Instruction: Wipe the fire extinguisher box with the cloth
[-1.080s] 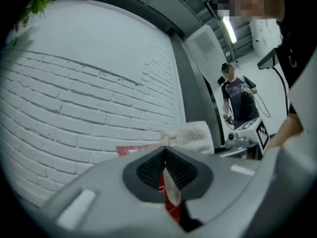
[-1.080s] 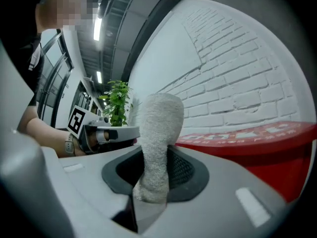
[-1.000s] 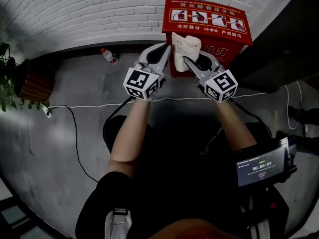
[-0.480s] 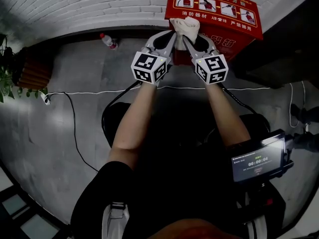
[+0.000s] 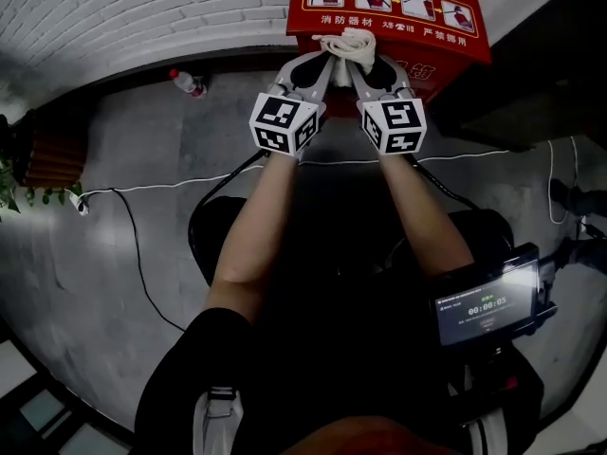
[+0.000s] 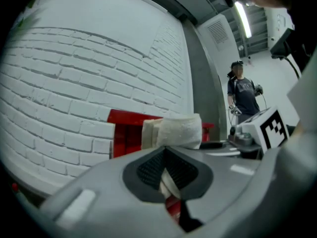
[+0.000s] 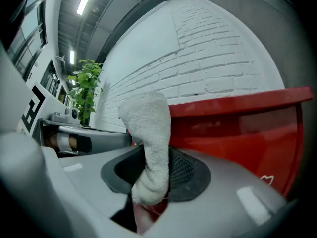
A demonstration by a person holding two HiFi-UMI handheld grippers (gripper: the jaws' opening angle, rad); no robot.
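Observation:
The red fire extinguisher box [image 5: 389,12] stands against the white brick wall; it shows too as the box [image 6: 126,128] and the box [image 7: 237,128]. A white cloth [image 5: 347,45] hangs bunched at the box's top front edge. My left gripper [image 5: 329,57] and my right gripper [image 5: 358,57] sit side by side, both shut on the cloth. In the left gripper view the cloth [image 6: 173,130] rises folded from between the jaws. In the right gripper view the cloth [image 7: 151,138] stands as a thick roll pinched between the jaws.
A plastic bottle [image 5: 186,81] lies on the grey floor left of the box. A white cable [image 5: 171,186] runs across the floor. A potted plant [image 5: 11,178] is at the far left. A person [image 6: 243,95] stands far off in the left gripper view.
Both grippers have moved forward and up toward the box with the cloth, and closer together. The cloth went from hanging before the box's front to its top edge.

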